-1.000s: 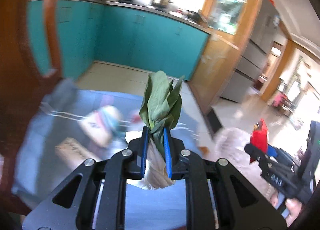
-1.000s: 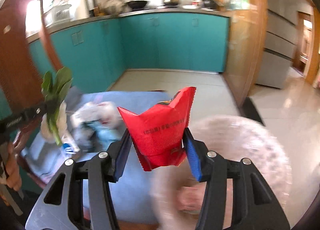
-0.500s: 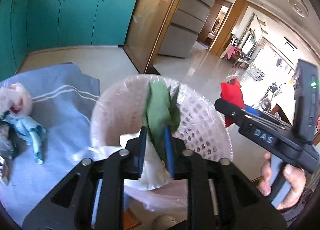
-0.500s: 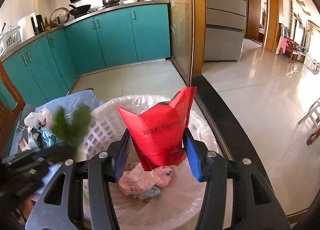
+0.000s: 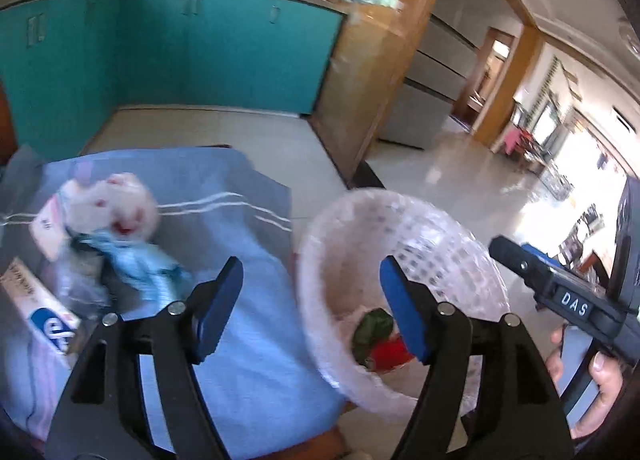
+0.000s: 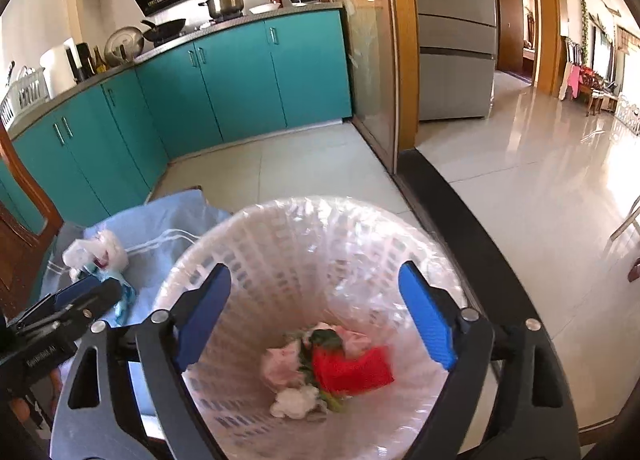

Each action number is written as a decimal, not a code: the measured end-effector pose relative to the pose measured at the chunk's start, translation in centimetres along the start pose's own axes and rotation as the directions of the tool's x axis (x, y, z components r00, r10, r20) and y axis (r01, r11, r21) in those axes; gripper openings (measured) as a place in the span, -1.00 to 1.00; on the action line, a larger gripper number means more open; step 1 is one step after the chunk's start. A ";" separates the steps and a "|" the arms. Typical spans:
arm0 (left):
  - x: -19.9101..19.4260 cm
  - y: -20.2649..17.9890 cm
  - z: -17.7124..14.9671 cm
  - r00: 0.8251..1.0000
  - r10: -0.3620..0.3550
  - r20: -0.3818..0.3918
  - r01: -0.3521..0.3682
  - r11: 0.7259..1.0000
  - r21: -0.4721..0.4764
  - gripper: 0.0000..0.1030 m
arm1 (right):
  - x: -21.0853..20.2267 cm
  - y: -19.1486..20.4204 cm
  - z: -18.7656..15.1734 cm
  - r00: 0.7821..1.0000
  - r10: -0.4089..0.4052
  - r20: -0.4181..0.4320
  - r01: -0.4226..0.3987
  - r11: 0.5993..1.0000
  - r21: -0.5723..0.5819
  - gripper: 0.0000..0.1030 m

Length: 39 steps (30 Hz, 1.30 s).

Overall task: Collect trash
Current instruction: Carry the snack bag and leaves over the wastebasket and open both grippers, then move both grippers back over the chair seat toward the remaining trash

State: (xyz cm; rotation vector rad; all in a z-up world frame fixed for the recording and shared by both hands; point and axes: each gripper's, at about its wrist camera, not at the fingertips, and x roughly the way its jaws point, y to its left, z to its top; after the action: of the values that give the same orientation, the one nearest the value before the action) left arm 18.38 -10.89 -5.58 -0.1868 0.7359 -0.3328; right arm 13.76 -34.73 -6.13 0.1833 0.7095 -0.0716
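Right gripper [image 6: 316, 320] over the white perforated plastic waste basket [image 6: 280, 244] lined with a thin clear bag; blue-padded fingers [image 6: 428, 320] spread wide, nothing between them. At the basket bottom: red crumpled snack wrapper [image 6: 352, 370], green leafy vegetable scrap [image 6: 326, 340] lying partly on and beside the wrapper, pinkish-white crumpled tissue wads [image 6: 280, 364] touching both.

Left gripper [image 5: 308, 308] also spread wide, blue-padded fingers [image 5: 218, 302] holding nothing; positioned above the boundary between the light blue cloth with white stripes [image 5: 224, 220] covering the worktop and the basket [image 5: 400, 228] just right of it. Wrapper [image 5: 390, 352] and leaf [image 5: 372, 326] visible inside the basket from this view as well.

Remaining on the cloth, left side, bunched together: white crumpled plastic bag with red marks [image 5: 120, 208], blue crumpled wrapper [image 5: 136, 268], flat white carton with blue print [image 5: 36, 308]. View motion-blurred; finer detail not readable.

Behind: teal kitchen cabinets [image 6: 240, 76], steel pot [image 6: 226, 0] on the cabinet top, glossy tiled floor [image 6: 540, 180].
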 end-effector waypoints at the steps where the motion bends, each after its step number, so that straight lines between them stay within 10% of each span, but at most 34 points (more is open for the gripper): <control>1: -0.4 0.8 0.3 1.000 0.016 0.007 -0.016 1.000 -0.016 0.45 | 0.2 0.4 0.1 1.000 0.010 0.000 -0.010 1.000 0.002 0.64; 7: -1.8 6.1 1.2 0.977 0.214 0.011 -0.212 0.972 -0.101 0.59 | 1.6 4.2 0.1 0.998 0.059 -0.019 -0.060 0.997 -0.043 0.64; 17: -4.9 16.4 1.5 0.840 0.538 -0.068 -0.538 0.811 -0.232 0.59 | 4.4 13.7 -1.1 0.971 0.224 -0.083 -0.235 0.959 -0.160 0.64; 31: -4.7 19.6 0.1 0.821 0.550 -0.152 -0.570 0.779 -0.261 0.63 | 13.9 25.8 -4.8 0.902 0.305 -0.307 -0.389 0.882 -0.268 0.64; 39: -4.7 20.9 -0.4 0.817 0.545 -0.189 -0.576 0.765 -0.288 0.65 | 12.8 27.3 -6.3 0.870 0.306 -0.387 -0.446 0.824 -0.350 -0.78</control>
State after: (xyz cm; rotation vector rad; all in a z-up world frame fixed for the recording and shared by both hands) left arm 19.71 10.21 -8.78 -0.2604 0.9035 0.3707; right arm 22.87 -6.72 -15.31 -0.0961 0.9789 0.5133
